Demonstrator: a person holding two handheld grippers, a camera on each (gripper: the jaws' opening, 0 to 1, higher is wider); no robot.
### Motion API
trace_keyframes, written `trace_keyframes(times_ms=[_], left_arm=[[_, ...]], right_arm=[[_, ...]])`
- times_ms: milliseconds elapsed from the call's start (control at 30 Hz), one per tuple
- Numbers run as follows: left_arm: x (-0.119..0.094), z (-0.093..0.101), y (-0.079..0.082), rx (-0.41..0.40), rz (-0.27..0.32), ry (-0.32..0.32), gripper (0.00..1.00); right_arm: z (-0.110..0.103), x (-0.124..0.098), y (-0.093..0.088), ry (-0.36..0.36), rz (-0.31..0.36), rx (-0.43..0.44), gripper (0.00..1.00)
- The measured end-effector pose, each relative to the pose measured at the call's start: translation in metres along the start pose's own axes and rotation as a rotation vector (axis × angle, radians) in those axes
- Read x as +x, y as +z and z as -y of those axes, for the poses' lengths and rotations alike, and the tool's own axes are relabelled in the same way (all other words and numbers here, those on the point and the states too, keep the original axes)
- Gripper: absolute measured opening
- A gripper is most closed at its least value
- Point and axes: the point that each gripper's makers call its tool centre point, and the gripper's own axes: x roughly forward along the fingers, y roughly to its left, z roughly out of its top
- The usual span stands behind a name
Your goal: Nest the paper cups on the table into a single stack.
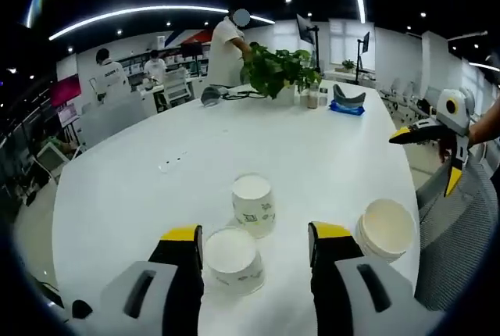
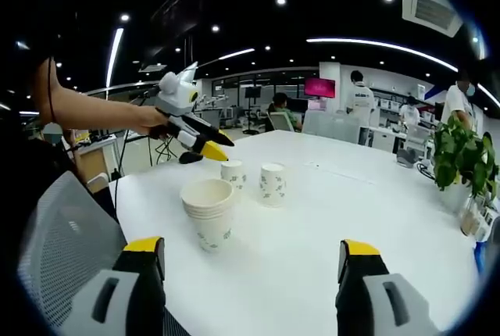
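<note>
Office bustle lies behind a white table (image 1: 328,164). Left gripper view: the left gripper (image 1: 254,246), wide open and empty, straddles a cup (image 1: 233,260), another cup (image 1: 253,204) beyond, the stack (image 1: 386,229) right. Right gripper view: the right gripper (image 2: 254,258) gapes empty near the stack (image 2: 208,212), seemingly waiting to steady it.

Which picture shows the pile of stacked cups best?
The right gripper view: the stack of cups stands whole there, its nested rims plain. In the left gripper view the stack sits low right, partly behind the left tongs.
</note>
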Motion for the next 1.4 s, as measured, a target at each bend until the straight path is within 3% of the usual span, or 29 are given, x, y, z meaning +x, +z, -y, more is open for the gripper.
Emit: trace_keyframes(times_ms=[333,800,1167,1400], left_arm=[[0.029,-0.017,-0.024,-0.011,-0.066,0.010,0.52],[0.037,-0.022,-0.043,-0.023,-0.132,0.021,0.38],[0.030,-0.027,-0.038,-0.033,-0.113,0.050,0.37],[0.011,-0.020,-0.016,-0.043,-0.048,0.065,0.37]], right_arm=[[0.002,0.000,0.000,-0.016,-0.007,-0.005,0.93],[0.003,-0.001,0.000,-0.022,-0.003,-0.007,0.93],[0.001,-0.001,0.002,-0.015,0.004,-0.006,0.92],[0.001,-0.001,0.003,-0.013,0.010,-0.005,0.92]])
